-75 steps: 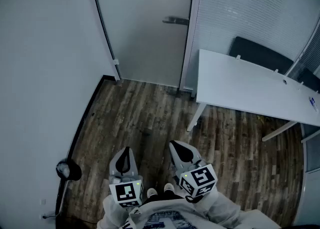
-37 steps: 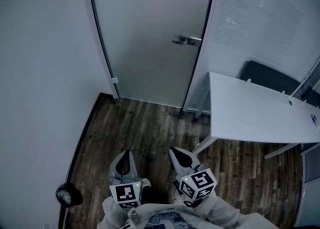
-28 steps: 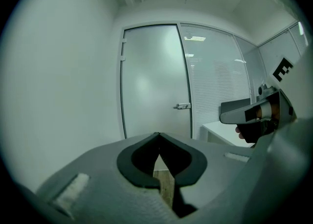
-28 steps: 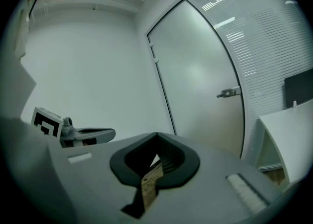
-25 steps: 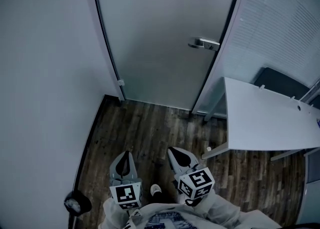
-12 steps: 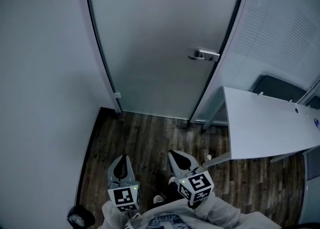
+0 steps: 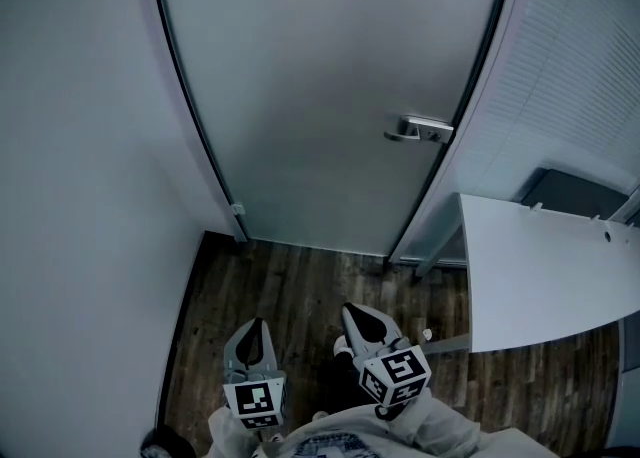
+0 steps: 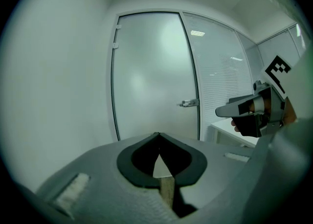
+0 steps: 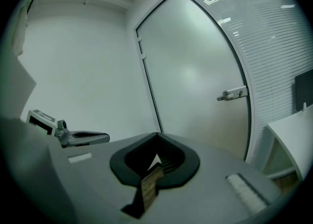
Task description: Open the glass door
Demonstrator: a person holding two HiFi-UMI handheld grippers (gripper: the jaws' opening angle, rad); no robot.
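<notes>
Nearest the person, the left gripper (image 7: pixel 256 334) and the right gripper (image 7: pixel 366 323) are hanging side by side and a little apart over the dark wooden floor (image 7: pixel 290 281), both pointing toward the far door. In the left gripper view, that gripper's fingers (image 8: pixel 134 163) are pressing together to a closed point with nothing between them. In the right gripper view, the other pair of fingers (image 9: pixel 128 163) are likewise meeting at their tips and holding nothing. To the right, the corner of a white counter (image 7: pixel 545 271) is reaching in beside the right gripper, and a dark chair back (image 7: pixel 580 191) is showing behind it. A plain white wall (image 7: pixel 80 196) is running along the left side. Farther off, the frosted glass door (image 7: pixel 330 96) is standing shut in its dark frame, well apart from both grippers. Its metal lever handle (image 7: pixel 422 129) is sitting at the door's right edge, next to a partition covered with white blinds (image 7: pixel 590 56).
</notes>
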